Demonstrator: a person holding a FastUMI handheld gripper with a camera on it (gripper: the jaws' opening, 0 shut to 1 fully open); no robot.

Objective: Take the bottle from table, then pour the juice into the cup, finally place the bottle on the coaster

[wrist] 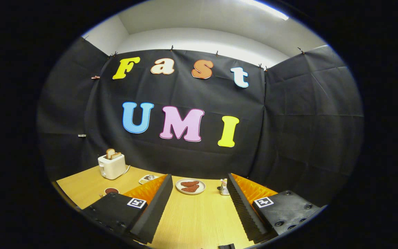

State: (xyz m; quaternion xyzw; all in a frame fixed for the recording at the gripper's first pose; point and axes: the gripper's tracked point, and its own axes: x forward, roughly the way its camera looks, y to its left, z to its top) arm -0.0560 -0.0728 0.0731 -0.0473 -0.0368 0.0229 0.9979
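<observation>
My gripper (199,176) is open above the wooden table (199,218), its fingers spread wide with nothing between them but bare tabletop. Left of the left finger (154,207) lies a small round dark-red thing (111,191), a coaster or a cup seen from above; I cannot tell which. A small pale dish (148,179) with something on it sits just behind that finger. By the tip of the right finger (244,207) stands a small metallic object (224,187), too small to identify. I cannot make out a bottle for certain.
A white plate (190,186) with reddish-brown food lies just beyond the fingers, near the table's far edge. A cream toaster (112,166) holding toast stands at the far left. The black cloth wall closes the table off behind and on both sides.
</observation>
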